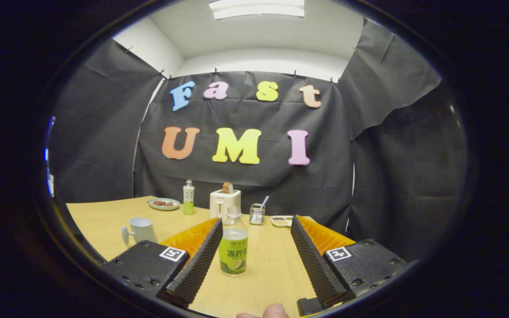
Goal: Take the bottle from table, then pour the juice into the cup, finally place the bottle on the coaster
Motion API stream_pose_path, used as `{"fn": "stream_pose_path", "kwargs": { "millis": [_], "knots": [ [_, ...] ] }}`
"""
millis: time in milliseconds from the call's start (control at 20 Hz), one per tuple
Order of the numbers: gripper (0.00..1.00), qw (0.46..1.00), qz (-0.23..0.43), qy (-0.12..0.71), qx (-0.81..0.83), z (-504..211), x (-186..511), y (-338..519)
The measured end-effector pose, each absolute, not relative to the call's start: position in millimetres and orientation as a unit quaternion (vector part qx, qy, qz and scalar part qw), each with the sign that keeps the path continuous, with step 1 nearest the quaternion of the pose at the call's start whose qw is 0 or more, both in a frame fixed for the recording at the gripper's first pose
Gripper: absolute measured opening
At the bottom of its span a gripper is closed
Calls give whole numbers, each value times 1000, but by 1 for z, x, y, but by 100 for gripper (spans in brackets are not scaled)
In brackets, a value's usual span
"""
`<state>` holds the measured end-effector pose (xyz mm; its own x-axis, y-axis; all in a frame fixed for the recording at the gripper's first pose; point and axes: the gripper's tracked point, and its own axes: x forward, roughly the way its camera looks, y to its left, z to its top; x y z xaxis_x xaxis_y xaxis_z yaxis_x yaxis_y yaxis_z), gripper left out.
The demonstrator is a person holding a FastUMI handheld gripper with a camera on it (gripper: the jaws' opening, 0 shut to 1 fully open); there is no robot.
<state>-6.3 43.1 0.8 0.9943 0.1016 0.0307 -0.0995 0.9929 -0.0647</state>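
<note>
Approach to the first grasp. The hand-held gripper (254, 247) is spread wide, holding nothing, its two ridged black fingers (197, 260) flanking an upright bottle (233, 243) that stands on the wooden counter (272, 269). The bottle, clear with a green label and a pale liquid filling its lower part, sits between the fingers but much nearer the left one, close to that pad though contact cannot be confirmed; a broad gap separates it from the right finger. The step in hand appears to be taking the bottle, so the sound course is to shift the gripper leftward until the bottle is centred, advance so that the pads meet the labelled body rather than the narrow neck, and only then close evenly; closing off-centre would likely push the bottle sideways or tip it. The cup (142, 229), white with a handle, stands to the left beyond the left finger, well apart from the bottle. Farther back stand a second bottle (188, 197), a plate (163, 203), a toaster (224, 201), a small holder (257, 213) and a shallow dish (281, 220). A coaster cannot be identified. A fingertip (275, 311) shows at the near edge.
</note>
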Motion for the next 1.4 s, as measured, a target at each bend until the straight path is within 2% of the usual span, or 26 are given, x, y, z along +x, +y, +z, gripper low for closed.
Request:
{"fn": "stream_pose_path", "kwargs": {
  "millis": [500, 950, 1400],
  "knots": [
    [100, 995, 86, 43, -7, -46, 27, 72],
    [100, 990, 74, 119, 12, -99, 77, 82],
    [100, 985, 77, 155, 19, -122, 116, 96]
  ]
}}
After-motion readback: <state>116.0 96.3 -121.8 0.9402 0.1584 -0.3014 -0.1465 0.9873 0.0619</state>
